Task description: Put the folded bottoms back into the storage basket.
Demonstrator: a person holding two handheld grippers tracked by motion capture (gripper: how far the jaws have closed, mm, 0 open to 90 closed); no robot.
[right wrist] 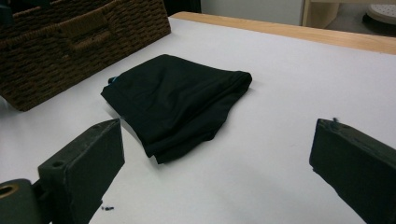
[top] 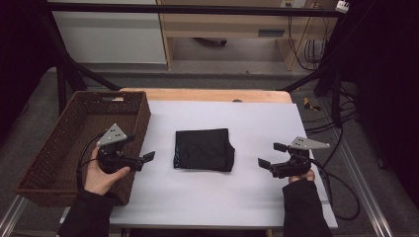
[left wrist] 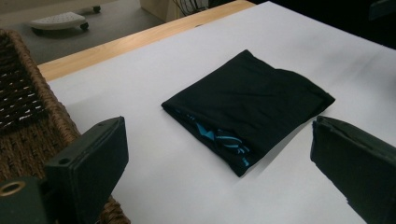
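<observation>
A folded cloth [top: 204, 149] lies in the middle of the sheet [top: 237, 192] that covers the table [top: 207, 95]. A basket [top: 59, 148] stands at the sheet's left edge, well left of the cloth. The left gripper [top: 143, 159] hangs between basket and cloth, the right gripper [top: 271, 155] to the cloth's right, both apart from it

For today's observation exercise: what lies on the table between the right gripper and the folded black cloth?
Nothing: between the right gripper and the folded black cloth there is just bare white tabletop, as the high view and the right gripper view show.
</observation>
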